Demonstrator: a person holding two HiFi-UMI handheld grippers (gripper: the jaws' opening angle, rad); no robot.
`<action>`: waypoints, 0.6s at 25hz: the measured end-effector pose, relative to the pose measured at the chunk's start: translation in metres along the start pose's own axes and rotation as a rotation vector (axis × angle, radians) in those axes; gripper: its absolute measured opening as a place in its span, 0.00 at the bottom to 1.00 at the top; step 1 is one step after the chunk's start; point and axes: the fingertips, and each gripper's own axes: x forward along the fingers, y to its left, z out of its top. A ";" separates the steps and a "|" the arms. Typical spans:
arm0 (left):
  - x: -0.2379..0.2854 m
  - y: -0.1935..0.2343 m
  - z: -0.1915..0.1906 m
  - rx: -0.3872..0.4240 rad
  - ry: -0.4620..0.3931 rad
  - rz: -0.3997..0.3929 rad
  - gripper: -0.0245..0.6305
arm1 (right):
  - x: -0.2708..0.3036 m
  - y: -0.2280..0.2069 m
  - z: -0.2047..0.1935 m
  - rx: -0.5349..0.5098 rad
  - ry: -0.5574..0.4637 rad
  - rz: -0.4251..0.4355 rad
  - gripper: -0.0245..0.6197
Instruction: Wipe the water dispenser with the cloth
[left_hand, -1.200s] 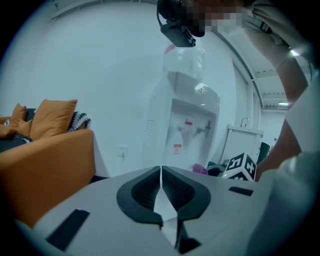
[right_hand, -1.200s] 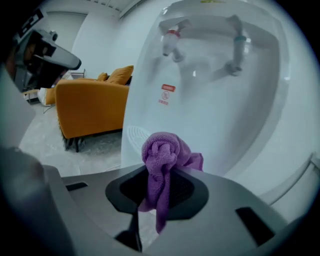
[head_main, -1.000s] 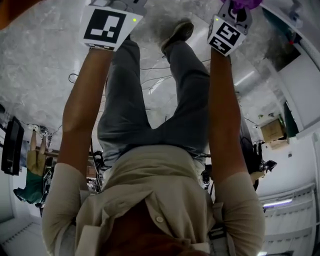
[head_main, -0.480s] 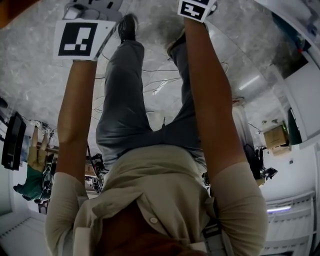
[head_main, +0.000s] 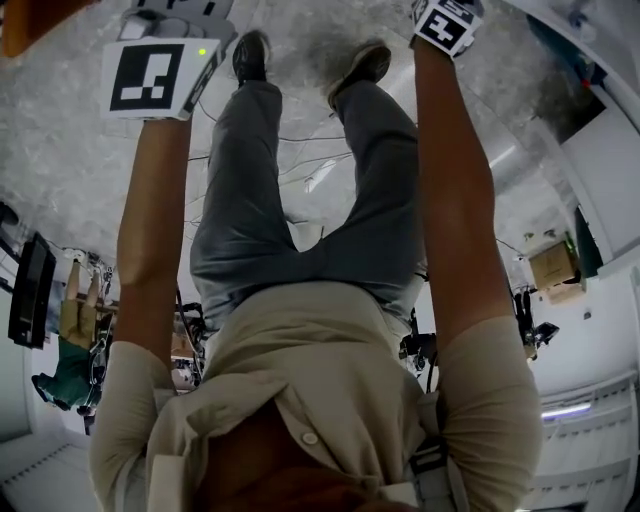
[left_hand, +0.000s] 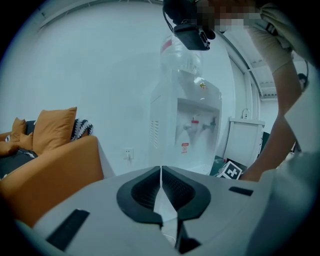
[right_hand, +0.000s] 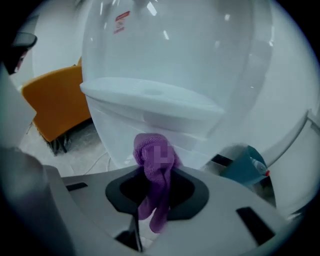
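The right hand-held gripper (right_hand: 156, 192) was clamped on a purple cloth (right_hand: 152, 155). The cloth was bunched ahead of its jaws, probably so that fabric rather than plastic would meet the water dispenser (right_hand: 150, 107). The gripper was held close to the dispenser's upper body, just under the clear bottle (right_hand: 190, 50), apparently ready to wipe there, though contact could not be told. The left hand-held gripper (left_hand: 161, 182) had its jaws pressed together on nothing. It stayed well back, facing the dispenser, which stood on the floor (right_hand: 80, 157) against the white wall (left_hand: 100, 75), with an orange sofa (left_hand: 50, 160) off to one side.
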 end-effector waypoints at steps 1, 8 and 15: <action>-0.004 -0.002 0.006 0.009 0.006 -0.007 0.08 | -0.006 -0.013 -0.009 -0.013 0.039 -0.015 0.18; -0.043 -0.014 0.074 0.019 0.006 -0.036 0.08 | -0.084 -0.035 0.001 -0.073 0.115 -0.014 0.18; -0.111 -0.006 0.174 0.032 -0.046 -0.041 0.08 | -0.214 -0.023 0.081 -0.008 0.047 0.014 0.18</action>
